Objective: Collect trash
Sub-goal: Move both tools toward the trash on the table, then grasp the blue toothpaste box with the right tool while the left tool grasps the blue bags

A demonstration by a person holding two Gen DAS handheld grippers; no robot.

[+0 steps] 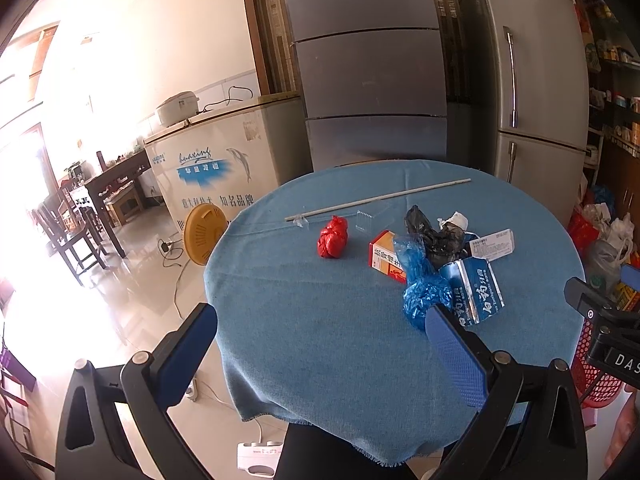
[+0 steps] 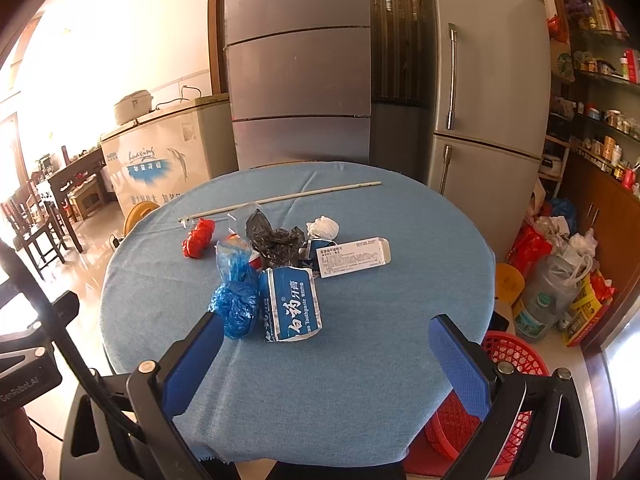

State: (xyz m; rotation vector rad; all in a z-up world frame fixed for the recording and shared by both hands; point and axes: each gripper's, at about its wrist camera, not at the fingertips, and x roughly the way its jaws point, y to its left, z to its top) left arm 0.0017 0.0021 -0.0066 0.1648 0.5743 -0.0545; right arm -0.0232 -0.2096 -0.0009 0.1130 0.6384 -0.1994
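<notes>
Trash lies in a heap on a round table with a blue cloth (image 1: 320,320) (image 2: 380,340). It holds a crumpled red bag (image 1: 333,237) (image 2: 197,237), a blue plastic bag (image 1: 420,284) (image 2: 236,300), a black bag (image 1: 434,236) (image 2: 276,240), a blue toothpaste box (image 1: 476,292) (image 2: 292,306), an orange box (image 1: 386,256), a white medicine box (image 2: 354,257) (image 1: 494,244) and a white paper wad (image 2: 323,227) (image 1: 454,222). My left gripper (image 1: 322,336) is open and empty above the table's near edge. My right gripper (image 2: 326,344) is open and empty, just short of the toothpaste box.
A thin white rod (image 1: 380,198) (image 2: 288,196) lies at the back of the table. A red mesh basket (image 2: 504,384) (image 1: 596,376) stands on the floor to the right. Fridges (image 2: 484,80) stand behind; bags (image 2: 560,264) crowd the right floor. A yellow fan (image 1: 204,234) stands at the left.
</notes>
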